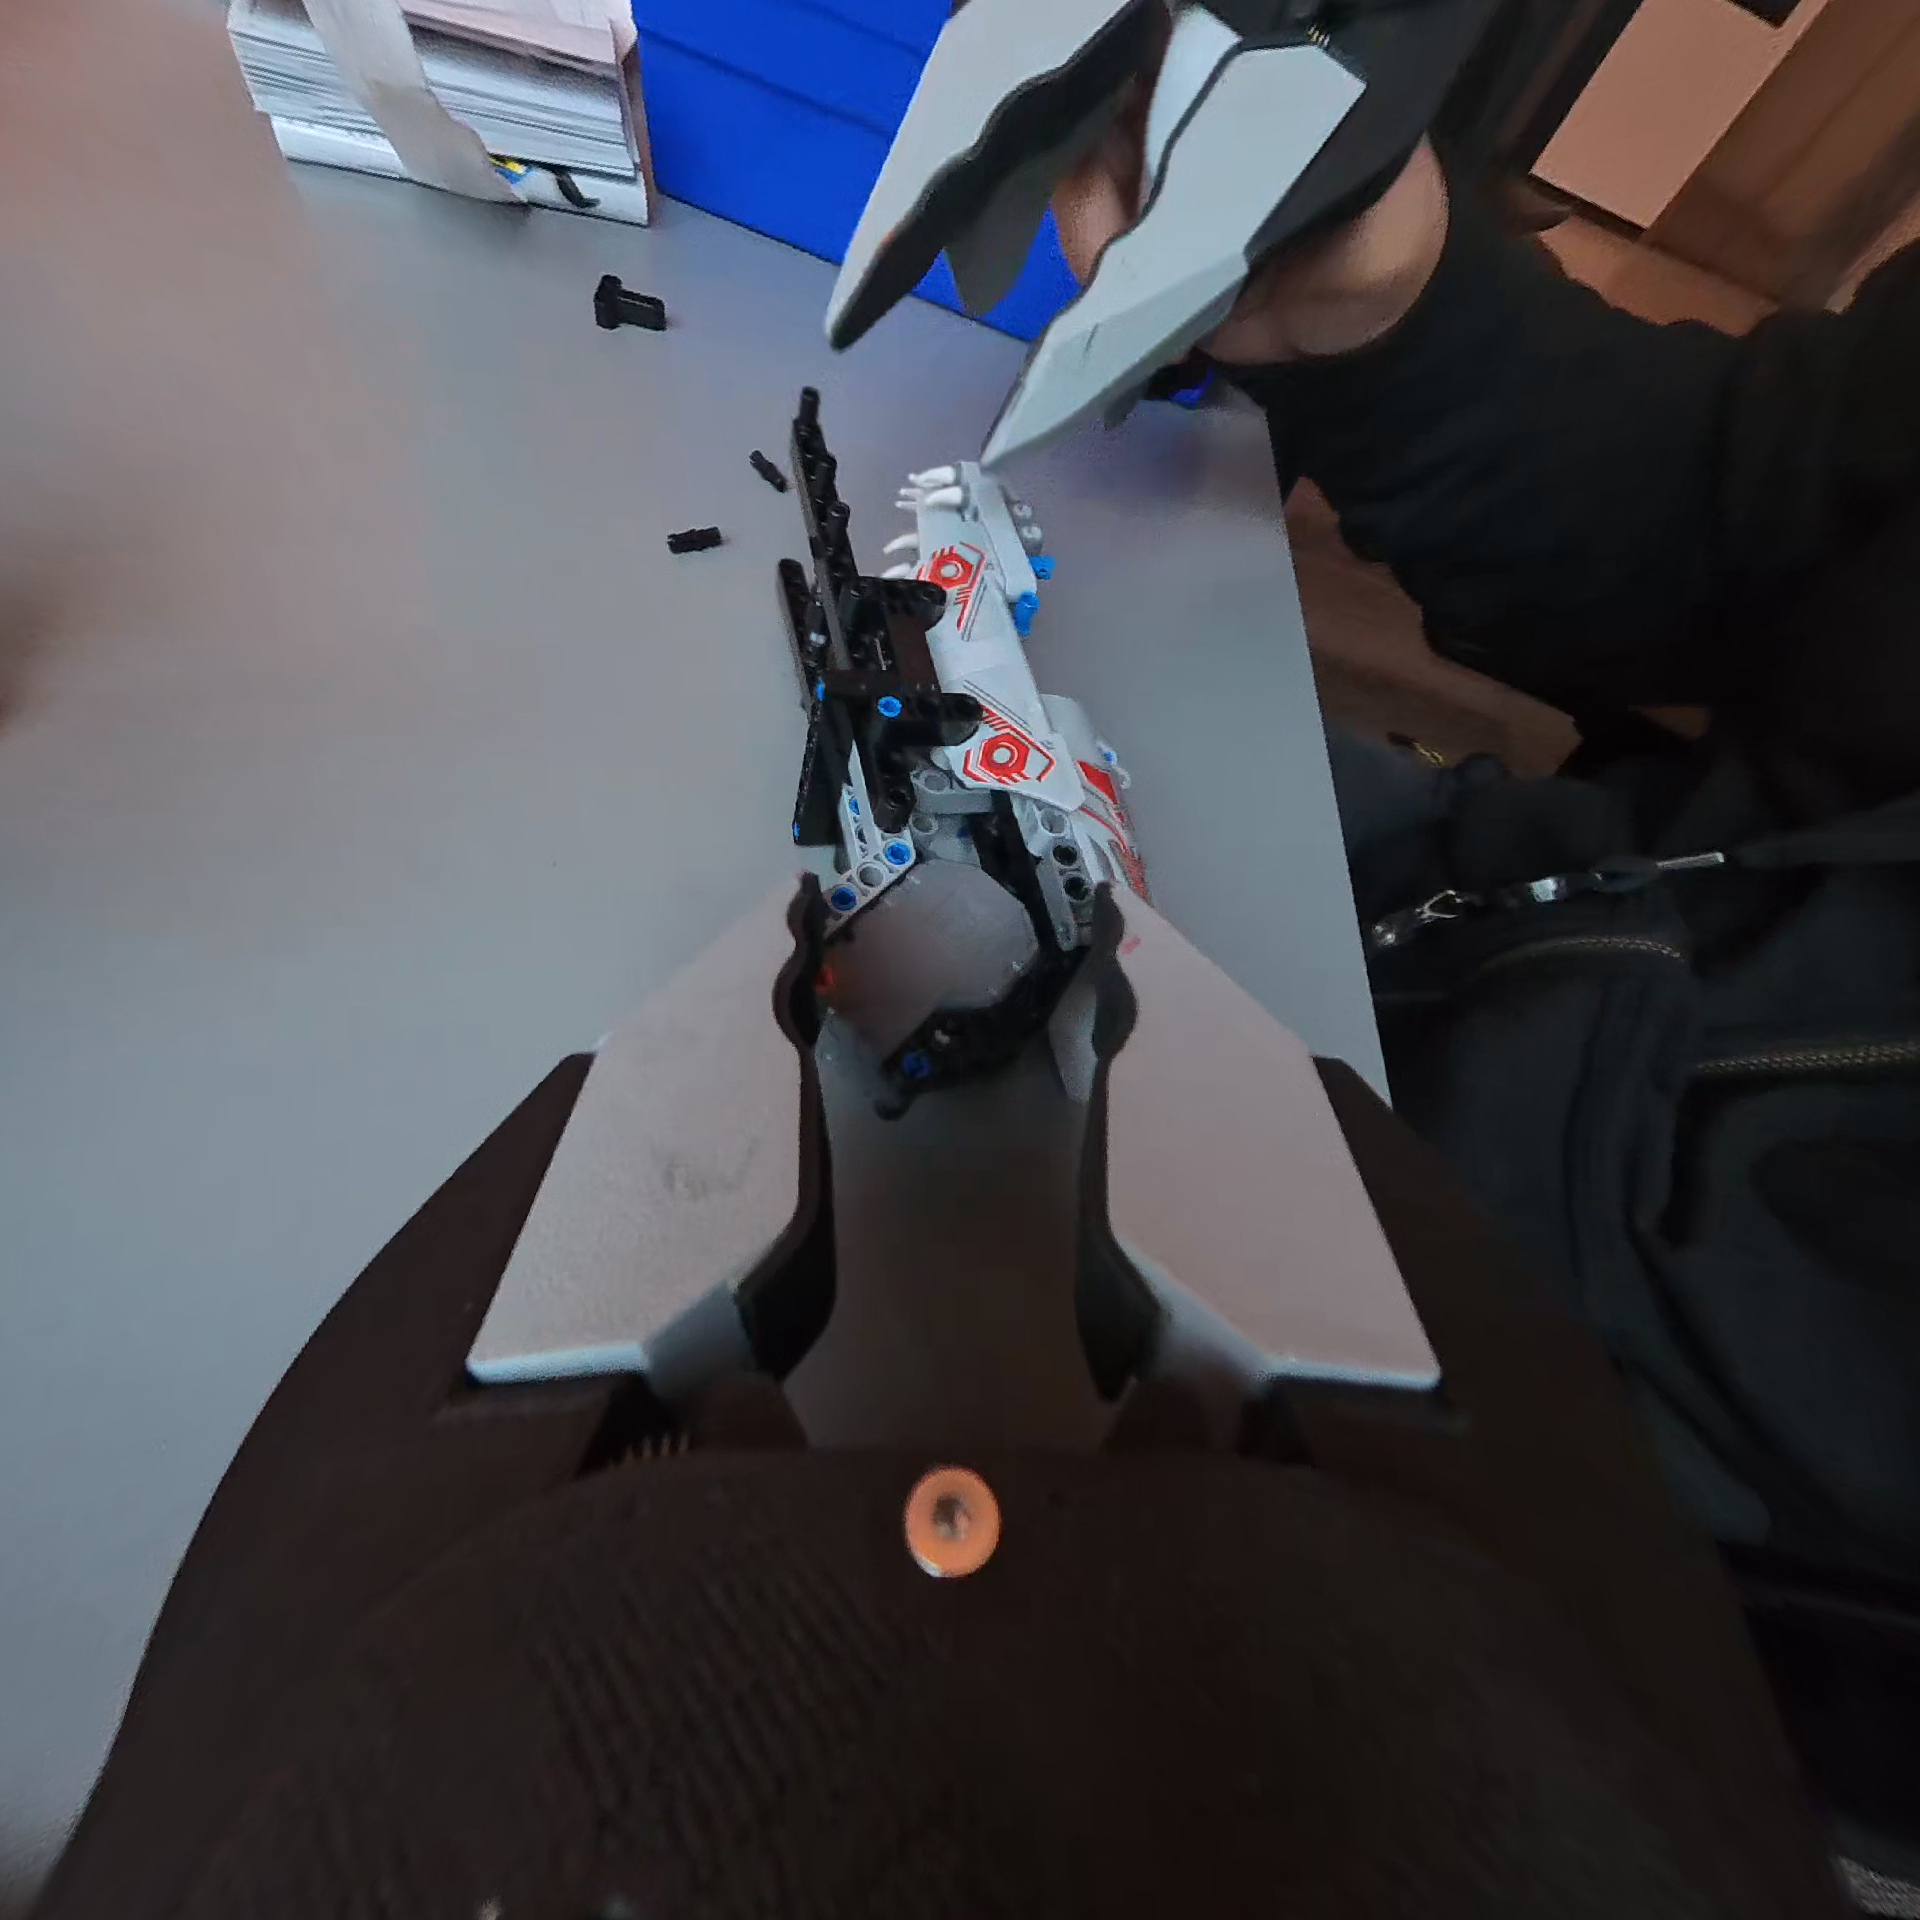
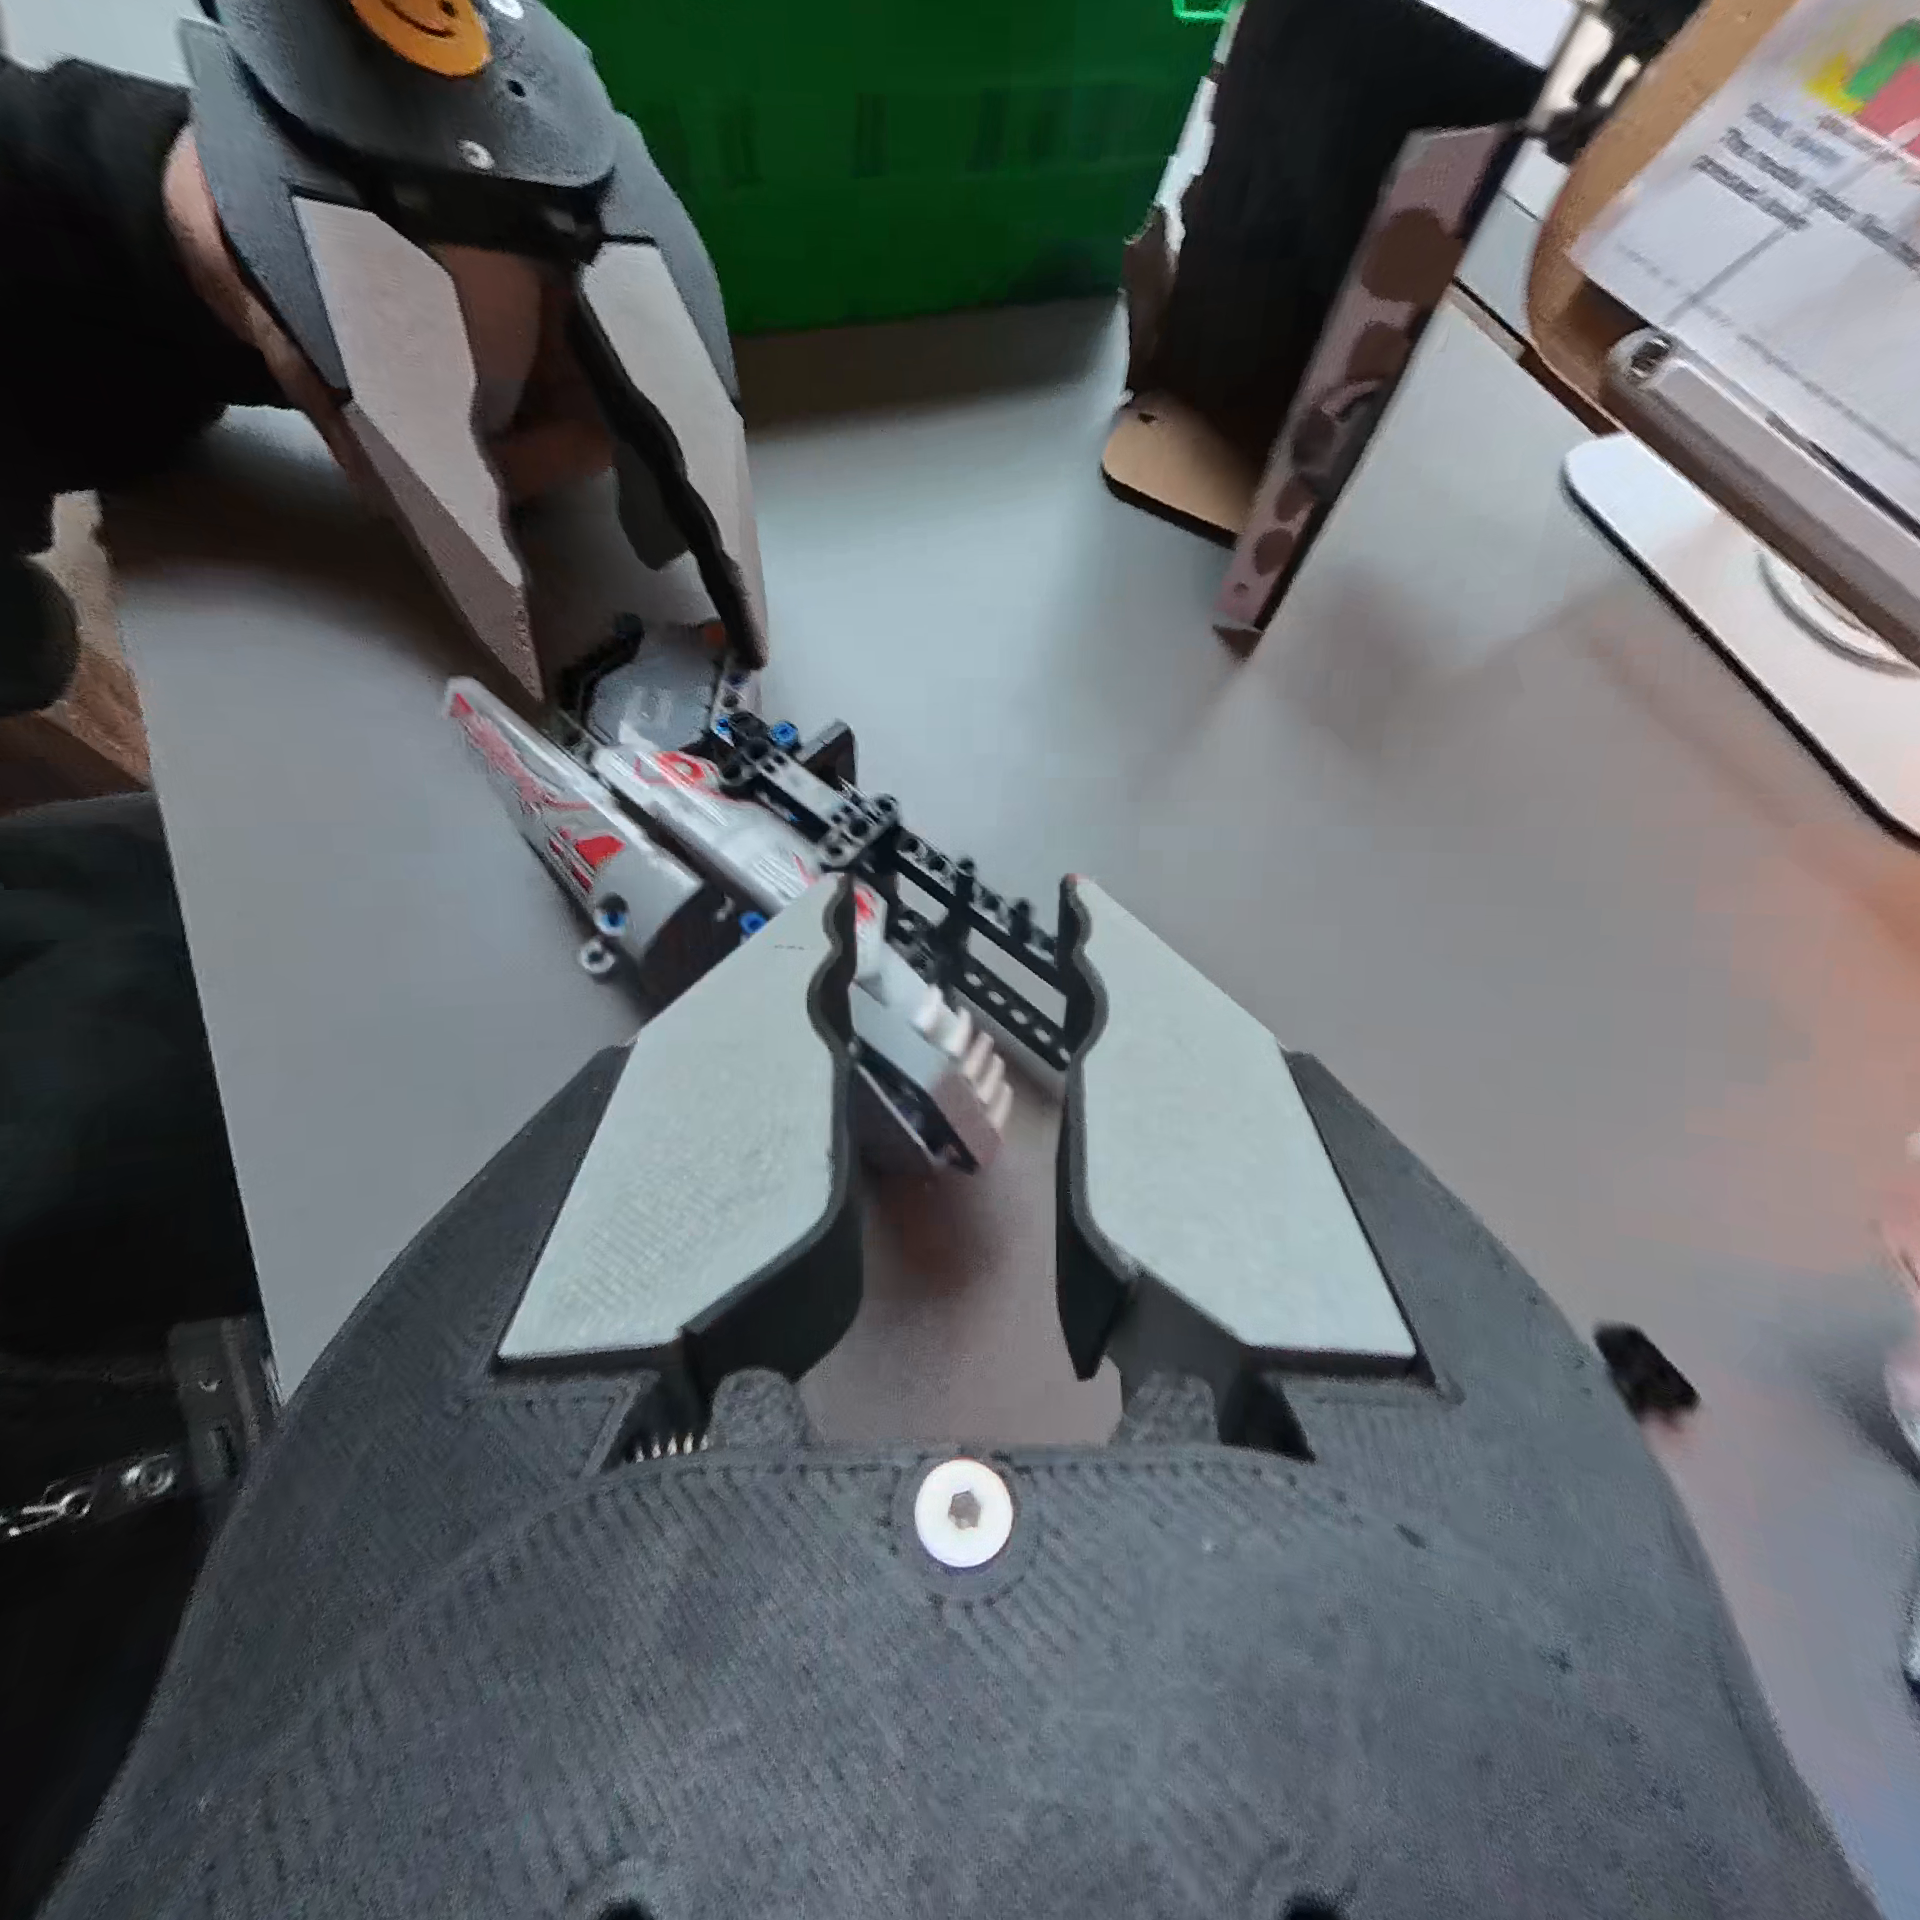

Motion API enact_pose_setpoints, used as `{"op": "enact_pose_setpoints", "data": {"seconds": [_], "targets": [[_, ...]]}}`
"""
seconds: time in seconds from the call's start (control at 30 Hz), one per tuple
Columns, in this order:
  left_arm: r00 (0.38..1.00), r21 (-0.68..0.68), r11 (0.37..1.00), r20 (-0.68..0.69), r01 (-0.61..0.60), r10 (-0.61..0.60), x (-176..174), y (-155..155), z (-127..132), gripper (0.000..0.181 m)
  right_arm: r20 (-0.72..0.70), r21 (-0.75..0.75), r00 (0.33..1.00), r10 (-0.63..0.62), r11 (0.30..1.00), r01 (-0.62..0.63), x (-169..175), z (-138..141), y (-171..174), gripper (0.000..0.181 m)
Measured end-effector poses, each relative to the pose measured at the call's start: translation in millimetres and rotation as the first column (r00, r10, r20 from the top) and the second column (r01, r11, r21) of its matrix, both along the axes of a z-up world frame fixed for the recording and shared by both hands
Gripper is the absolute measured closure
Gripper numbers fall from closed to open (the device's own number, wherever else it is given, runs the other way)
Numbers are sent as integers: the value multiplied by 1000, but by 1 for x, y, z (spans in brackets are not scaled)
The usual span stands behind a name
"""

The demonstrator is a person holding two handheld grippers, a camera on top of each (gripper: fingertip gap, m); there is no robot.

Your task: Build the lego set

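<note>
From the left wrist view, our left gripper clamps the near end of the lego model, which lies on the grey worktop close to its edge (loose black pieces sit beside it). From the right wrist view, our right gripper stands open astride the model's far end, fingers not pressing it.

On the desk the lego model lies between the 2 grippers, with 3 loose pieces to its left and a box behind.
</note>
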State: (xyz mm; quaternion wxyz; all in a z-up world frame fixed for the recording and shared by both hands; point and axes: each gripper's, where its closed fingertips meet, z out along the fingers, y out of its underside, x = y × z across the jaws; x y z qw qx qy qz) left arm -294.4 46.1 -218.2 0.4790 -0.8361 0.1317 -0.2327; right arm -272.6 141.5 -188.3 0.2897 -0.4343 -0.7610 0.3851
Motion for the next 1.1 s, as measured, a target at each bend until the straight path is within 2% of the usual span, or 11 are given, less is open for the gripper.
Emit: {"op": "enact_pose_setpoints", "data": {"seconds": [0.17, 0.3, 0.43, 0.5, 0.6, 0.67, 0.77, 0.87, 0.9, 0.97, 1.1], "targets": [[998, -44, 998, 35, -50, 52, -9, 4, -1, 137, 85, -148, 995, -53, 987, 65, 11, -9, 21, 135], [980, -111, 973, -12, -201, 201, -37, 4, -11, 134, 159, -200, 987, -39, 977, 71, 12, -23, 25, 122], [957, -185, 970, 214, -157, 195, -27, 2, -6, 133, 198, -347, 979, 46, 937, 26, 12, -20, 18, 121], [954, -228, 963, 231, -141, 194, -21, 3, -13, 135, 245, -412, 965, 98, 911, 12, 11, -27, 6, 121], [959, -256, 962, 236, -96, 158, -10, 5, -17, 146, 245, -473, 961, 127, 881, 4, 9, -32, -7, 123], [964, -183, 979, 234, -88, 130, -6, 12, -3, 181, 186, -520, 973, 135, 854, -19, 8, -26, -16, 152], [969, -66, 993, 218, -100, 112, -3, 19, 29, 181, 108, -505, 988, 110, 862, -41, 9, -26, -26, 150], [987, -163, 976, 36, -146, 154, -13, 9, 17, 181, 59, -415, 997, 57, 910, -28, 17, -23, -15, 158], [987, -219, 965, 26, -147, 156, -14, 2, 11, 169, 57, -368, 998, 29, 930, -6, 19, -23, -7, 168], [991, -283, 954, 65, -98, 121, -8, -11, 5, 150, 80, -330, 997, 5, 944, 22, 24, -21, 0, 145], [981, -335, 935, 108, -115, 160, -11, -23, -12, 126, 204, -335, 978, 51, 942, 21, 30, -29, -1, 130]]}}
